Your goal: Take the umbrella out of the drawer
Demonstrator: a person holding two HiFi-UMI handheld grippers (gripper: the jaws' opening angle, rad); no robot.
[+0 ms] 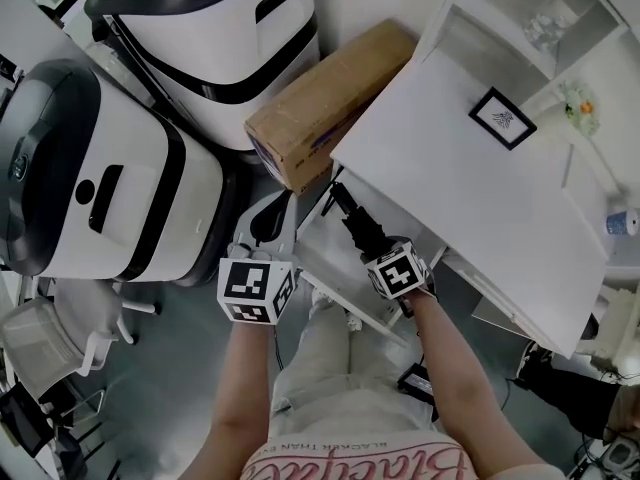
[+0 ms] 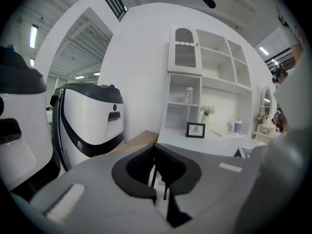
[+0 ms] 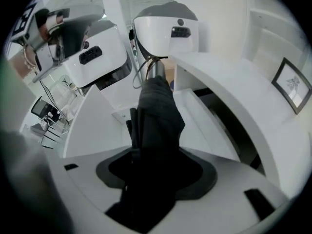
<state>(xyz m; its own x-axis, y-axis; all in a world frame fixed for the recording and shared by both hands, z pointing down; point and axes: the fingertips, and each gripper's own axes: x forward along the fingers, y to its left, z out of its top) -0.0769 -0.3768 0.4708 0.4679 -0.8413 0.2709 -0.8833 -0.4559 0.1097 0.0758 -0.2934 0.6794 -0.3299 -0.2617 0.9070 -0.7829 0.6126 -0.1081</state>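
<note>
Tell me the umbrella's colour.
The umbrella is black, clearest in the right gripper view.

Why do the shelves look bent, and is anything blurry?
Left gripper view: the wide lens bows the shelf unit, and the nearest foreground is soft. Right gripper view: same bending, and the umbrella is a dark mass with little detail. Head view: fairly sharp, evenly lit.
</note>
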